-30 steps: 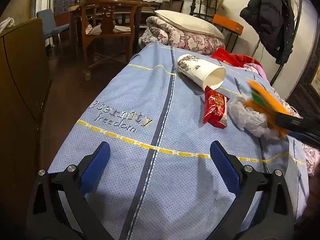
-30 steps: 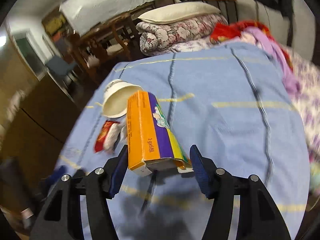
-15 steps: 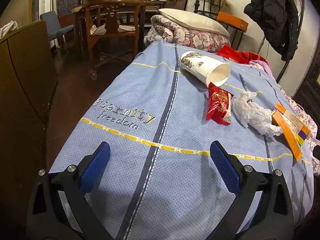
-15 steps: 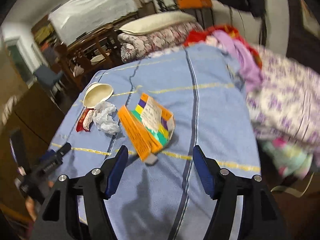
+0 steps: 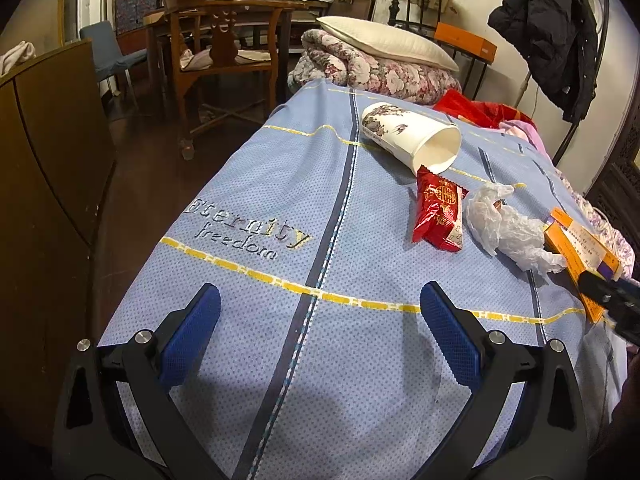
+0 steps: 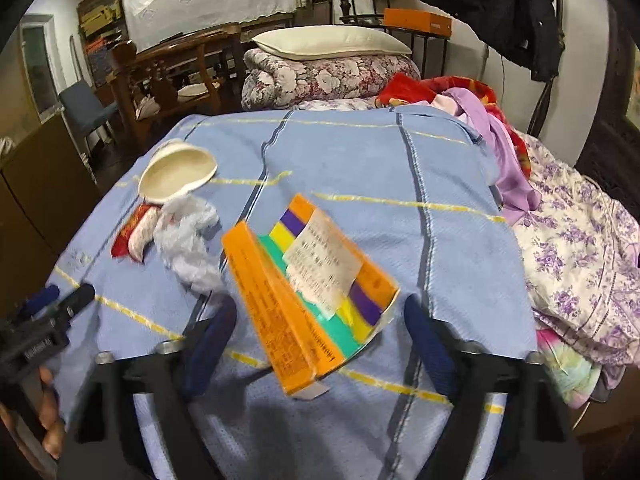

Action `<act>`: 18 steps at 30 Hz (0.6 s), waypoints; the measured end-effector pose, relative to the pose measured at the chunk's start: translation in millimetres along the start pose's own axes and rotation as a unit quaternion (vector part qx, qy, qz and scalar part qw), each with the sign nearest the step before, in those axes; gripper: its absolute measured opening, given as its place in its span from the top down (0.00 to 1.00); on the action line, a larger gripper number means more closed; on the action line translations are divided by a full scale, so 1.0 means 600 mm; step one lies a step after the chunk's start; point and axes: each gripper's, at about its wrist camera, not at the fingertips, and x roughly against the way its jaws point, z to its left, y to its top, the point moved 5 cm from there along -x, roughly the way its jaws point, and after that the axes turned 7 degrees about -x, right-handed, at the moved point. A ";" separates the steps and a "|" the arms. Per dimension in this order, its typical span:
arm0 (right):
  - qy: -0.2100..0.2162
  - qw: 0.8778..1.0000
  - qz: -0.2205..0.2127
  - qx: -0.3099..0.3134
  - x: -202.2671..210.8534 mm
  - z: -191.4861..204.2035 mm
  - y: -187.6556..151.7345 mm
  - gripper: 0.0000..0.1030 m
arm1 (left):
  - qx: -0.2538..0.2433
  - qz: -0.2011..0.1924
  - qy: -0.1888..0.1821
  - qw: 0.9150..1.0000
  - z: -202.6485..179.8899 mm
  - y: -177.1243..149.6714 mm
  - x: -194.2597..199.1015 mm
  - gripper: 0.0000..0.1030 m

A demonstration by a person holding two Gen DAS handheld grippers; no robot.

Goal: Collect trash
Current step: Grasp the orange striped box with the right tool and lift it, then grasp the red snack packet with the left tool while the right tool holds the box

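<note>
While the right gripper point(image 6: 316, 334), jaws just closing, straddles it ungripped, the orange box point(image 6: 304, 300) lies lengthwise pointing away.

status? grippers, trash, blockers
Left gripper open, empty. Right gripper jaws just closing, astride orange box, not gripping. Cup, red wrapper, crumpled plastic uncollected. No blockers.
</note>
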 end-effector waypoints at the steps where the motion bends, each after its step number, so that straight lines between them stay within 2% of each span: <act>1: 0.002 1.000 -0.012 -0.007 0.009 -0.002 -0.006 0.80 | 0.000 0.000 -0.001 1.000 0.000 0.000 0.000 0.07; 2: 0.013 1.000 -0.012 -0.015 0.016 -0.005 -0.012 0.92 | 0.000 0.000 -0.001 1.000 0.000 0.000 0.000 0.07; 3: 0.031 0.999 -0.013 -0.033 0.026 -0.010 -0.018 0.92 | -0.001 0.000 -0.003 1.000 0.000 0.000 0.001 0.07; 6: 0.048 0.996 -0.037 -0.061 0.062 -0.028 -0.041 0.93 | 0.003 -0.002 -0.014 1.000 0.000 0.001 0.004 0.07; 11: 0.046 0.994 -0.064 -0.074 0.084 -0.047 -0.086 0.93 | -0.005 0.002 -0.057 0.998 -0.020 0.025 0.003 0.07; 15: 0.041 0.993 -0.063 -0.088 0.069 -0.060 -0.099 0.92 | -0.044 -0.027 -0.033 0.998 -0.047 0.076 0.002 0.07; 18: 0.046 0.992 -0.066 -0.101 0.060 -0.067 -0.110 0.88 | -0.062 0.005 -0.044 0.997 -0.074 0.092 -0.034 0.18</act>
